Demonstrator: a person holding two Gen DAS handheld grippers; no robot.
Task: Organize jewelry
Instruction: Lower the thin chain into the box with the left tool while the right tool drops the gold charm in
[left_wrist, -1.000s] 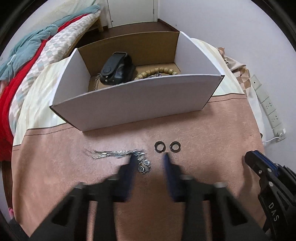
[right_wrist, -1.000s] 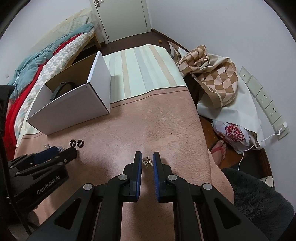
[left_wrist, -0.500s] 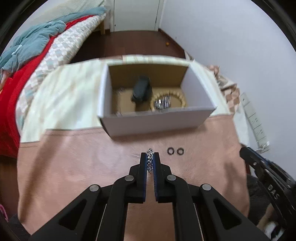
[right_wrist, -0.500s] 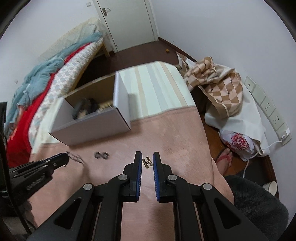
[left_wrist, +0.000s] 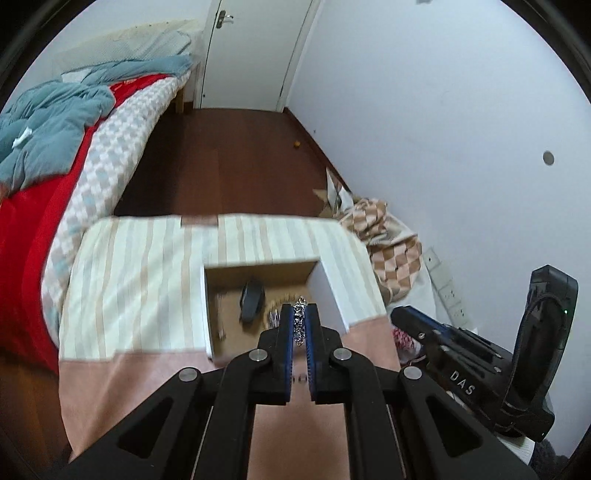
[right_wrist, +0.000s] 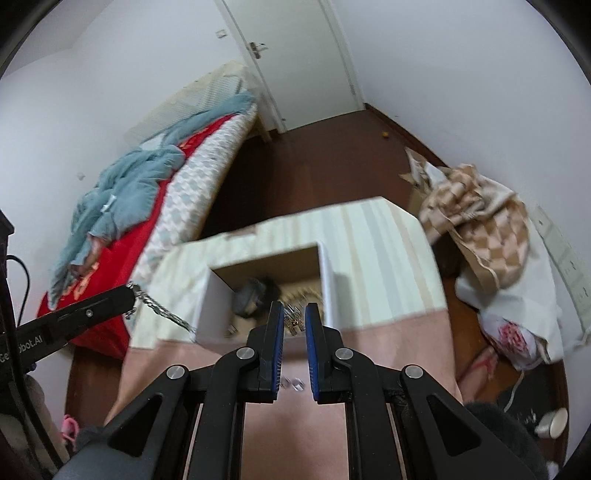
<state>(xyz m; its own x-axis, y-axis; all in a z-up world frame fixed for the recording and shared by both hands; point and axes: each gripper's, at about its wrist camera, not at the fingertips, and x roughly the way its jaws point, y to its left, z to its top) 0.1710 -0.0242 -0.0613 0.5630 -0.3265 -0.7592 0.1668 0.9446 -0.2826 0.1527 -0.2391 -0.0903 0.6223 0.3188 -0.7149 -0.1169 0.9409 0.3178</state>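
Note:
My left gripper (left_wrist: 298, 314) is shut on a silver chain necklace (left_wrist: 298, 325) and holds it high above the open cardboard box (left_wrist: 334, 295). In the right wrist view the left gripper (right_wrist: 125, 293) shows at the left with the chain (right_wrist: 162, 312) hanging down from it. My right gripper (right_wrist: 294, 314) is shut on a small gold piece of jewelry (right_wrist: 294, 320), also raised above the box (right_wrist: 327, 280). The box holds a black case (left_wrist: 251, 299) and a beaded bracelet (left_wrist: 284, 300). Two small rings (right_wrist: 291, 384) lie on the pink cloth below.
The table has a pink cloth (left_wrist: 118, 391) in front and a striped cloth (left_wrist: 140, 280) behind. A bed with red and teal bedding (left_wrist: 48, 147) stands to the left. A checkered bag (right_wrist: 480, 210) lies on the floor to the right, by the wall sockets (left_wrist: 445, 291).
Both grippers have risen high above the table with their jewelry. The box now looks smaller and lies below both grippers. The chain has left the cloth and hangs free.

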